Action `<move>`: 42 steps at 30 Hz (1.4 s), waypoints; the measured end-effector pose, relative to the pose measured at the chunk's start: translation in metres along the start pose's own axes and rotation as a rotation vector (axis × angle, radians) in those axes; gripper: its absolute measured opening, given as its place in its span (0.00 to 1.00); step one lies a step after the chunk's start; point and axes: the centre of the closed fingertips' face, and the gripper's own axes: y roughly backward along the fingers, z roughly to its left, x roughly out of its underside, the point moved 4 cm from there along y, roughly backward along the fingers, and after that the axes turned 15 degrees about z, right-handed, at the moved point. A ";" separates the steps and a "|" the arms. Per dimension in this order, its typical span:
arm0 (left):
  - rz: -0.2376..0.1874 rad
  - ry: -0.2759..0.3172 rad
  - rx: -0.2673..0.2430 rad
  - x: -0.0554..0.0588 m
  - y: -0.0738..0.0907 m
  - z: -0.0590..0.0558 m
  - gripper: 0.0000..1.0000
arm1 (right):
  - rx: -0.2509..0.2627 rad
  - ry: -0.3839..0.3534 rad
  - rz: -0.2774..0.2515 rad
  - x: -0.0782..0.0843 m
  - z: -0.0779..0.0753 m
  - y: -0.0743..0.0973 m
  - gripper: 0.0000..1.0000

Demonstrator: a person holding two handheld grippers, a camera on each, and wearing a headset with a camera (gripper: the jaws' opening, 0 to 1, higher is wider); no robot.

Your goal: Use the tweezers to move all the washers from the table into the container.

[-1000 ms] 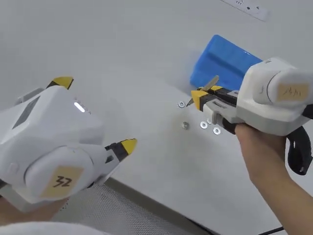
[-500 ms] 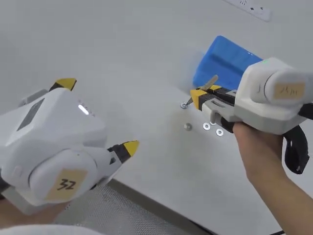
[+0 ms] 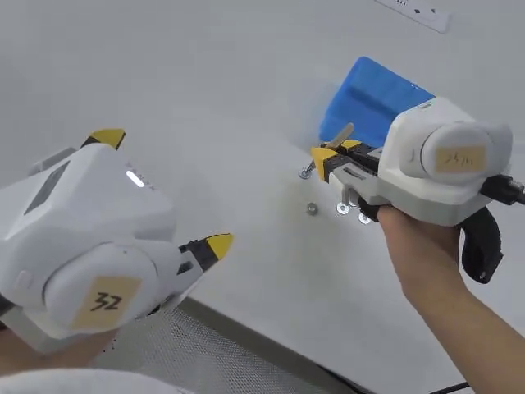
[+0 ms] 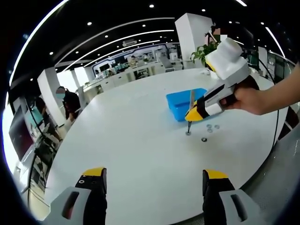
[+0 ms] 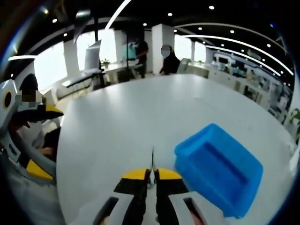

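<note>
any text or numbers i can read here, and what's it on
"32": handwritten on the yellow sticker on the back of the left gripper.
Other yellow sticker, on the right gripper that holds the tweezers: handwriting too blurred to read.
Blue container: no text visible.

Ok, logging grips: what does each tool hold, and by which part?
Right tool clamps the tweezers partway along, both ends protruding; left tool holds nothing.

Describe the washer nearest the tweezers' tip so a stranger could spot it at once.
Find the blue container on the white table. Off its near left corner, the right gripper holds tweezers pointing down. The washer lies alone just by their tip; the other washers cluster nearer the person, under the gripper.
</note>
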 end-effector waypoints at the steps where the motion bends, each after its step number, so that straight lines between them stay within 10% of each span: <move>1: -0.003 0.001 0.001 0.000 0.000 0.000 0.86 | 0.002 0.000 0.002 0.000 0.000 0.000 0.03; 23: -0.138 0.107 0.101 -0.015 0.004 -0.005 0.99 | 0.036 -0.059 -0.187 -0.054 -0.020 0.067 0.03; 42: -0.128 0.106 0.071 -0.013 0.005 -0.002 0.99 | 0.191 -0.085 -0.132 -0.053 -0.074 0.019 0.03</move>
